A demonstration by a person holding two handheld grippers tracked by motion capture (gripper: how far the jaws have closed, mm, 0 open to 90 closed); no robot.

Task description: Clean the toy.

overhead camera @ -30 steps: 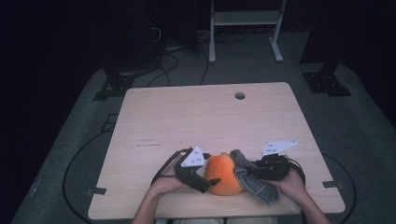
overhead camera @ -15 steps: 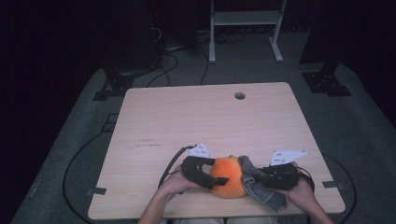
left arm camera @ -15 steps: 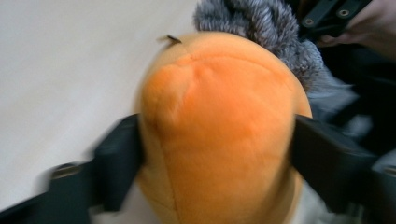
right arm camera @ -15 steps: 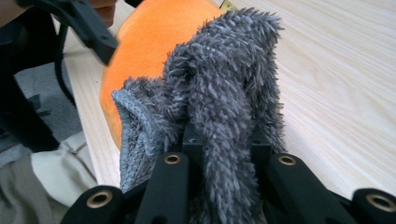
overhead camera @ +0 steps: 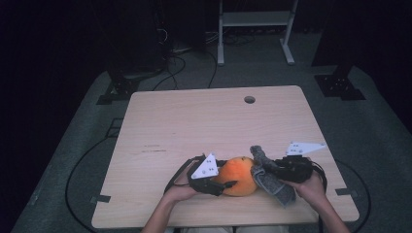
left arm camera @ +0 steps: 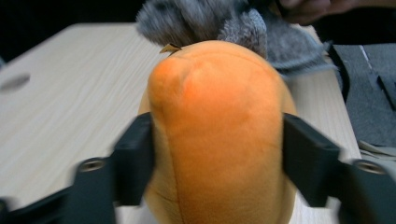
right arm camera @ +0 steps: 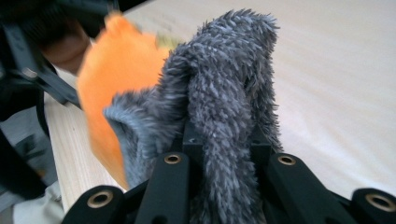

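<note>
My left gripper [left arm camera: 215, 154], jaws just closing, pinches the orange plush [overhead camera: 237, 175] at the table's [overhead camera: 194, 121] near edge, while my right gripper [right arm camera: 219, 140] clamps the grey sock [overhead camera: 269, 174] touching its right side.

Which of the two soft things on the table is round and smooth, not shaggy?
The orange plush, clamped between the left hand-held gripper's jaws, which have just been closing. The grey cloth in the right hand-held gripper is shaggy and limp.
</note>
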